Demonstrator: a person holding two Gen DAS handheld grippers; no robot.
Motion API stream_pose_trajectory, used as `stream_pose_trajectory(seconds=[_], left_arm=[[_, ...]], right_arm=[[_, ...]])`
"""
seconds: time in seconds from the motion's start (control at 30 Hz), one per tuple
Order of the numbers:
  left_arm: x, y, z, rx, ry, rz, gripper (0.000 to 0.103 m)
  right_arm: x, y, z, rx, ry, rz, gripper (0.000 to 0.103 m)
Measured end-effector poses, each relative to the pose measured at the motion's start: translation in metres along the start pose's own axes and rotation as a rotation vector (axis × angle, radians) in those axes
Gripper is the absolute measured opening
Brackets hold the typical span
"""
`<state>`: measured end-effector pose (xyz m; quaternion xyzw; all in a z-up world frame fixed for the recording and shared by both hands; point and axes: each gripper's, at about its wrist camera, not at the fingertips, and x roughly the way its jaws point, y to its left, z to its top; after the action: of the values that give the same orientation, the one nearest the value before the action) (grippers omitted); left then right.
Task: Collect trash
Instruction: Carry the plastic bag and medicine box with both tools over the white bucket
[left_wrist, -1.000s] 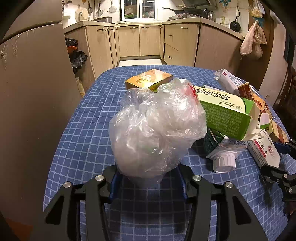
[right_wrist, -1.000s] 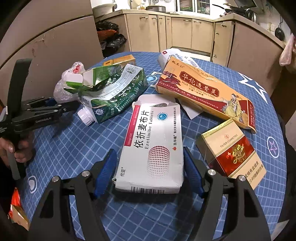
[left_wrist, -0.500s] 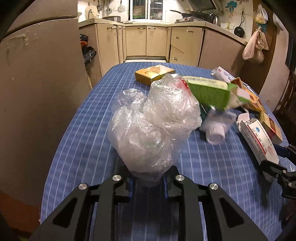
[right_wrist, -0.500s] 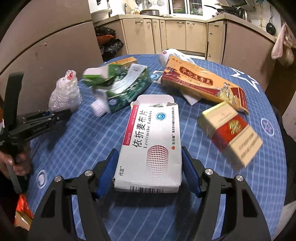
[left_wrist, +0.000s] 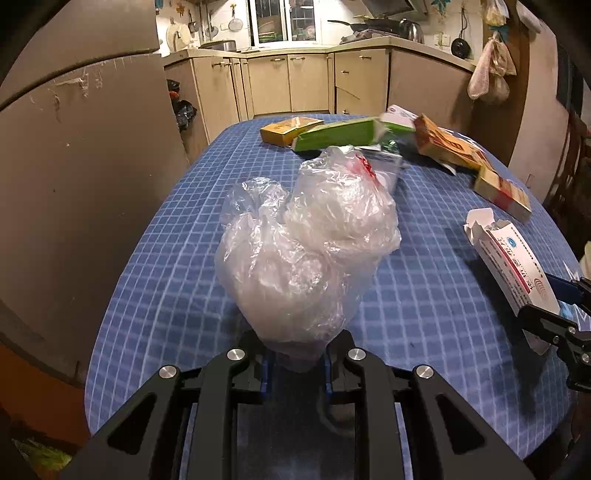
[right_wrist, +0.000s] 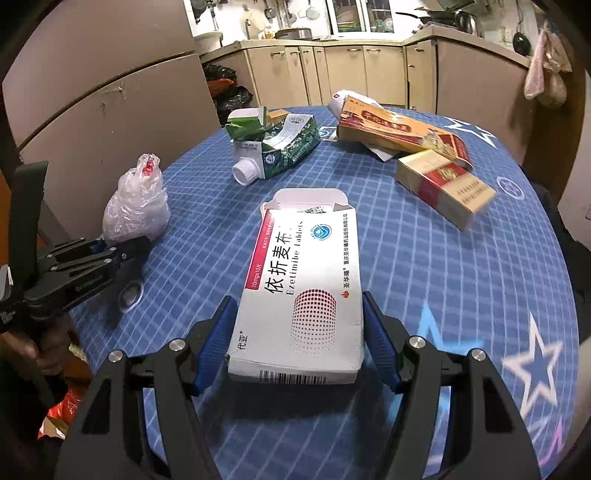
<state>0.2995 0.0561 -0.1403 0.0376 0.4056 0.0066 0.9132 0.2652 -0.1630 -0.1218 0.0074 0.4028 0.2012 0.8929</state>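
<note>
My left gripper (left_wrist: 295, 363) is shut on the bottom of a crumpled clear plastic bag (left_wrist: 306, 251) and holds it above the blue checked table (left_wrist: 177, 236). The bag also shows at the left of the right wrist view (right_wrist: 135, 201). My right gripper (right_wrist: 297, 341) is shut on a white Ezetimibe medicine box (right_wrist: 306, 280), lifted off the table; the box shows at the right of the left wrist view (left_wrist: 513, 266). A crushed green-and-white milk carton (right_wrist: 277, 144), a long orange box (right_wrist: 399, 129) and a red-and-gold cigarette box (right_wrist: 443, 184) lie farther back.
A yellow box (left_wrist: 288, 129) lies at the far table edge. A brown cabinet wall (left_wrist: 74, 184) stands close on the left. Kitchen cabinets (left_wrist: 306, 81) line the back. Black bags (right_wrist: 229, 99) sit on the floor beyond the table.
Both grippers have pulled back and up from the table with their loads. The plastic bag has come away from the milk carton. The left gripper closed tight on the bag.
</note>
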Motion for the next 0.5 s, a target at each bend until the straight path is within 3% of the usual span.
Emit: stream_pose_trajectory(seconds=[0.5], left_arm=[[-0.039, -0.057, -0.009, 0.085, -0.073, -0.002, 0.022]], right_arm=[[-0.058, 0.002, -0.022, 0.002, -0.102, -0.057, 0.064]])
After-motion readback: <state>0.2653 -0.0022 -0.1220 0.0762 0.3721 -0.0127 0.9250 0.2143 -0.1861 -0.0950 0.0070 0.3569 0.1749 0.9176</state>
